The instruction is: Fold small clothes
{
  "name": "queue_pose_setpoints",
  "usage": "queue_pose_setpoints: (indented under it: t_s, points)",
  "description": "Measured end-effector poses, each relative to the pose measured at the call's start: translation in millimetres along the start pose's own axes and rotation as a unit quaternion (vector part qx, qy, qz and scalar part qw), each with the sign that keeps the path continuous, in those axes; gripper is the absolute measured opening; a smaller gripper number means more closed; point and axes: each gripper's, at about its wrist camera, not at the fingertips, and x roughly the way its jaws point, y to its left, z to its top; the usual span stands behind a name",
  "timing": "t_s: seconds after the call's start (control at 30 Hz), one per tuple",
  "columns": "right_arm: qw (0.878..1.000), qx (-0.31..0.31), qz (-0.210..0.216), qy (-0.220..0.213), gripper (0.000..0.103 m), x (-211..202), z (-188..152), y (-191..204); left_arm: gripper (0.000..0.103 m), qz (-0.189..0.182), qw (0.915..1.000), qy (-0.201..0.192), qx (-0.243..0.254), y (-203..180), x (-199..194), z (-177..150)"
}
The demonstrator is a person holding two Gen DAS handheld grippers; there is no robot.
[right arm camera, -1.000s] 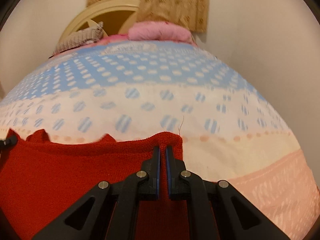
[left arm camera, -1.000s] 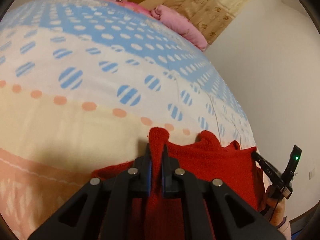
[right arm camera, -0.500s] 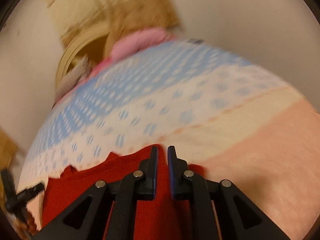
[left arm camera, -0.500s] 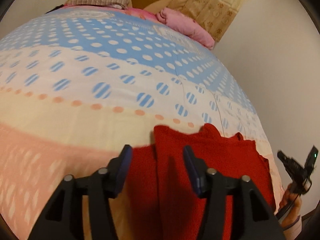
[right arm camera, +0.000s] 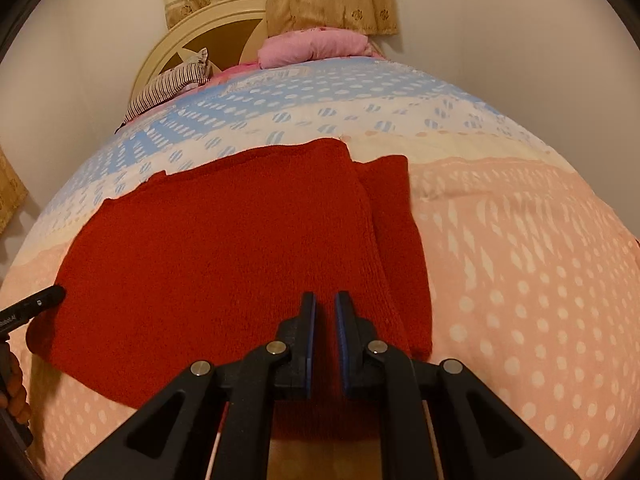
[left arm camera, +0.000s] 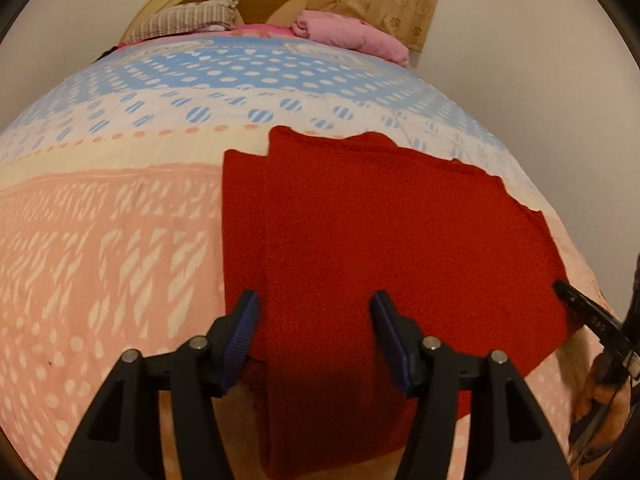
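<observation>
Fingers on the left gripper [left arm camera: 314,330] just spread above the red sweater [left arm camera: 372,240], right gripper [right arm camera: 325,332] nearly pressed together, holding nothing; folded edges might slip apart.

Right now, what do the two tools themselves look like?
Both match: the left tool and right tool have matte black angular arms with triangular cutouts, silver round pivot bolts, and blue ribbed pads lining the fingers. White lettering marks one black finger.
</observation>
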Motion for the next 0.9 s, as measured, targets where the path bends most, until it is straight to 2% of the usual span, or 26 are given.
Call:
queue_pose_setpoints:
  t_s: [0.07,0.13,0.33,0.4,0.47,0.57,0.63,0.67,0.73,0.77,0.8,0.87,0.9]
  points:
    - [1.0,0.005,0.004,-0.007,0.009,1.6,-3.7,-3.0,0.069,0.018,0.9997,-0.007,0.014,-3.4,2.5,-0.6]
    - [1.0,0.013,0.014,-0.011,0.009,2.5,-3.9,-7.6,0.07,0.03,0.9993,-0.008,0.022,-7.2,3.9,-1.7]
    - [0.999,0.032,0.036,-0.016,0.009,3.4,-3.9,-14.4,0.077,0.048,0.9988,-0.004,0.011,-7.5,-8.2,-4.5]
    - [0.999,0.028,0.031,-0.016,0.009,3.0,-3.5,-11.6,0.082,0.05,0.9988,-0.001,0.002,-6.1,-14.6,-5.9]
    - [0.999,0.023,0.026,-0.016,0.009,2.9,-3.4,-9.2,0.092,0.055,0.9985,-0.004,-0.003,-4.1,-20.6,-7.8]
    - [0.999,0.021,0.03,-0.015,0.01,0.1,-1.0,-7.6,0.097,0.047,0.9987,-0.016,-0.006,-0.5,-26.5,-10.6]
    - [0.998,0.03,0.044,-0.012,0.013,-6.9,2.3,-10.4,0.097,0.021,0.9993,-0.021,-0.025,7.9,-31.7,-11.0]
    - [0.998,0.041,0.052,-0.021,0.016,-14.9,4.4,-14.2,0.097,-0.004,0.9986,-0.021,-0.048,16.8,-34.8,-12.2]
    - [0.994,0.079,0.059,-0.054,0.041,-31.7,4.3,-27.0,0.097,-0.053,0.994,-0.015,-0.095,32.2,-37.1,-16.6]
    - [0.991,0.105,0.061,-0.064,0.067,-37.3,1.9,-36.3,0.097,-0.082,0.9888,-0.008,-0.125,40.1,-36.4,-21.1]
    - [0.988,0.13,0.062,-0.063,0.073,-39.3,-1.4,-45.2,0.097,-0.103,0.9839,-0.002,-0.146,43.8,-35.0,-24.9]
    - [0.984,0.148,0.086,-0.04,0.073,-34.2,-7.4,-53.0,0.097,-0.151,0.9706,0.01,-0.187,49.7,-29.2,-35.0]
    - [0.983,0.151,0.099,-0.024,0.073,-29.0,-11.9,-54.0,0.097,-0.153,0.9702,0.001,-0.188,48.2,-29.8,-37.4]
